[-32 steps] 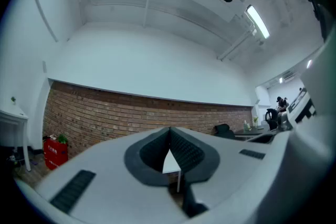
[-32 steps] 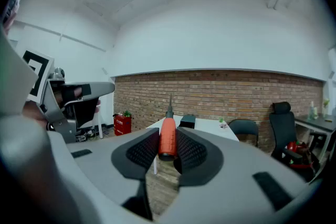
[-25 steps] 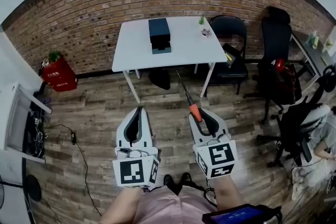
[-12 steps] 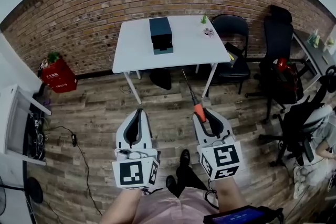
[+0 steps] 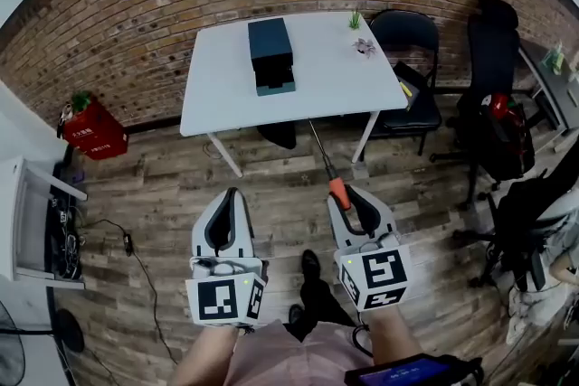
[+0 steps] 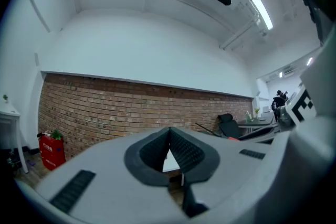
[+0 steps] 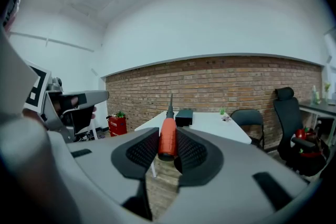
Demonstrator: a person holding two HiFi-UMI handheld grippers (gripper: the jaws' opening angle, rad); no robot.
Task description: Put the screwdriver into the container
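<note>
A screwdriver (image 5: pixel 338 192) with an orange handle and a thin dark shaft points forward from my right gripper (image 5: pixel 347 196), which is shut on the handle. In the right gripper view the handle (image 7: pixel 168 140) sits clamped between the dark pads (image 7: pixel 192 152), its shaft aimed at the table. The container (image 5: pixel 271 55), a dark teal box, stands on the white table (image 5: pixel 326 81) ahead, and it also shows small in the right gripper view (image 7: pixel 185 117). My left gripper (image 5: pixel 228 196) is held level beside the right one, over the wooden floor; its jaws (image 6: pixel 169 131) meet at the tips with nothing between them.
A small potted plant (image 5: pixel 354 18) and a little object (image 5: pixel 365 46) sit at the table's far right. Black chairs (image 5: pixel 403 41) stand right of the table, a red crate (image 5: pixel 89 133) left by the brick wall. A dark bag (image 5: pixel 277 134) lies under the table. A cable (image 5: pixel 136 262) runs along the floor.
The table and the container have come closer and look larger; the person has stepped forward. Both grippers keep their pose, the right one still holding the screwdriver.
</note>
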